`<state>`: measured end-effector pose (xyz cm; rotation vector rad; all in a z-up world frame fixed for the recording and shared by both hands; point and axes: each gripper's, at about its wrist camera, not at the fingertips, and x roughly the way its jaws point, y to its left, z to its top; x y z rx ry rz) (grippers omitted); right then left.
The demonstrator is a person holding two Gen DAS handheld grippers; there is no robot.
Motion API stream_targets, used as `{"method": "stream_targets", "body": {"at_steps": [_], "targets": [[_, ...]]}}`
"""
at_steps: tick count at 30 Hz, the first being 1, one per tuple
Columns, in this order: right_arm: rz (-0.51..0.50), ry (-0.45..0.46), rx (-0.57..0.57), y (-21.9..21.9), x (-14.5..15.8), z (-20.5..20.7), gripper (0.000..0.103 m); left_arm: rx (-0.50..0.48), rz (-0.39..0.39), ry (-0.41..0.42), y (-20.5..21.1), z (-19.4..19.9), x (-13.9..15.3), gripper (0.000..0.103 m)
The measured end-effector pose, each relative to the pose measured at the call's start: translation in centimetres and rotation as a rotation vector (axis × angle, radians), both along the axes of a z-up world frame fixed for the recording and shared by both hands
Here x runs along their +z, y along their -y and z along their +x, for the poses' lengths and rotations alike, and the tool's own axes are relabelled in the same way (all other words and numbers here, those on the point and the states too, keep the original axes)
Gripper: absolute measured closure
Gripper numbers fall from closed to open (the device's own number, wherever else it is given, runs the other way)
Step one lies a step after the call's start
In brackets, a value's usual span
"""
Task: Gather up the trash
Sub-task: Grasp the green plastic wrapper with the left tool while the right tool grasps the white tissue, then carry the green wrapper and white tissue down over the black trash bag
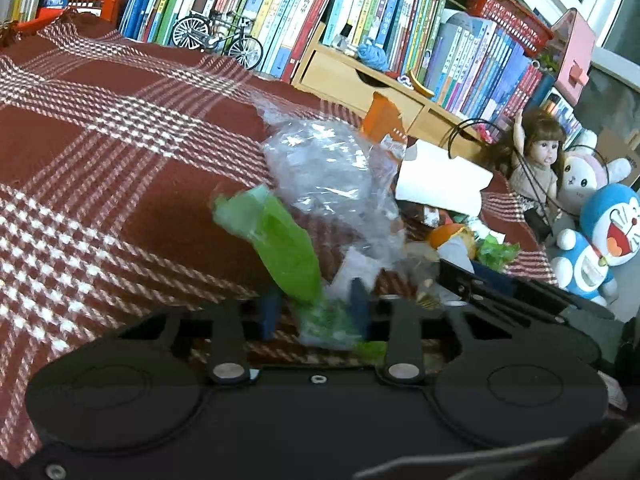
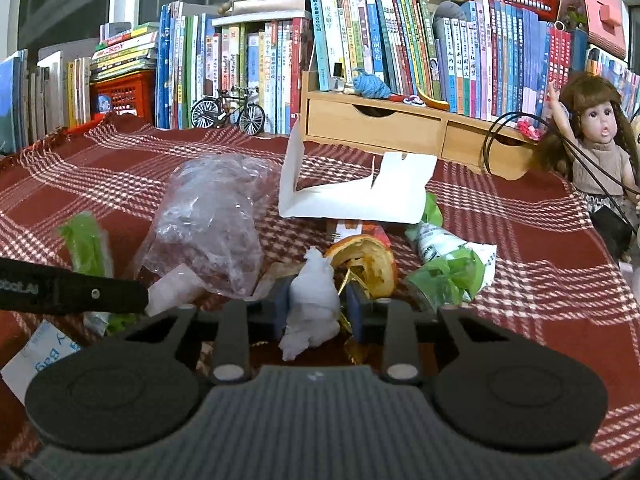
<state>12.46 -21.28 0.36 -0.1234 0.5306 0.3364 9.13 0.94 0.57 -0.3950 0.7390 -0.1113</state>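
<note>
- Left wrist view: the left tongs [image 1: 316,312] are seen closed around a green wrapper [image 1: 288,252], whose lower end is pinched between the blue pads while its upper end sticks up and forward over the table [image 1: 100,168].
- Just beyond it, a crumpled clear plastic bag [image 1: 332,172] lies on the red checked cloth, with a torn orange packet [image 1: 382,118] showing behind it.
- Right wrist view: the right tongs [image 2: 316,314] are clamped on a wad of white tissue [image 2: 312,300], which stands between the pads and bulges above them.
- Touching or just beside the tissue, a dried orange slice [image 2: 368,264] and a scrap of gold foil [image 2: 346,280] are left on the cloth.
- Further pieces are still spread about: a torn white carton [image 2: 360,196], a green and white wrapper [image 2: 448,264], and a white sachet with blue print [image 2: 44,356] at the near left edge.
- No bin or bag for collection is visible in either view.
- The task is judged to be at an early stage: two pieces are gripped but not yet disposed of, and most of the litter remains on the table.
</note>
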Motion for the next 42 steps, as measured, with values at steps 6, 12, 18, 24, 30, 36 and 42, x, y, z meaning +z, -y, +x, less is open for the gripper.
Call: {"method": "stream_targets", "body": {"at_steps": [6, 12, 18, 24, 30, 36, 42], "targets": [[0.053, 0.008, 0.001, 0.8, 0.9, -0.9, 0.074, 0.015, 0.062, 0.070, -0.1, -1.2, 2.1, 0.076], [0.086, 0.039, -0.003, 1.8, 2.0, -1.8, 0.074, 0.016, 0.083, 0.118, -0.4, -2.2, 3.9, 0.076], [0.110, 0.066, 0.010, 2.4, 3.2, -3.4, 0.074, 0.010, 0.122, 0.143, -0.5, -3.5, 4.9, 0.076], [0.123, 0.080, 0.029, 2.7, 3.9, -5.0, 0.074, 0.002, 0.155, 0.151, -0.4, -4.9, 5.2, 0.076], [0.130, 0.085, 0.042, 2.6, 4.3, -6.5, 0.074, -0.004, 0.167, 0.155, -0.3, -5.9, 5.6, 0.076], [0.135, 0.091, 0.053, 2.5, 4.6, -7.8, 0.074, -0.015, 0.189, 0.170, 0.0, -7.2, 6.0, 0.076], [0.157, 0.086, 0.061, 2.8, 4.7, -9.3, 0.074, -0.028, 0.210, 0.192, 0.4, -8.9, 6.3, 0.076]]}}
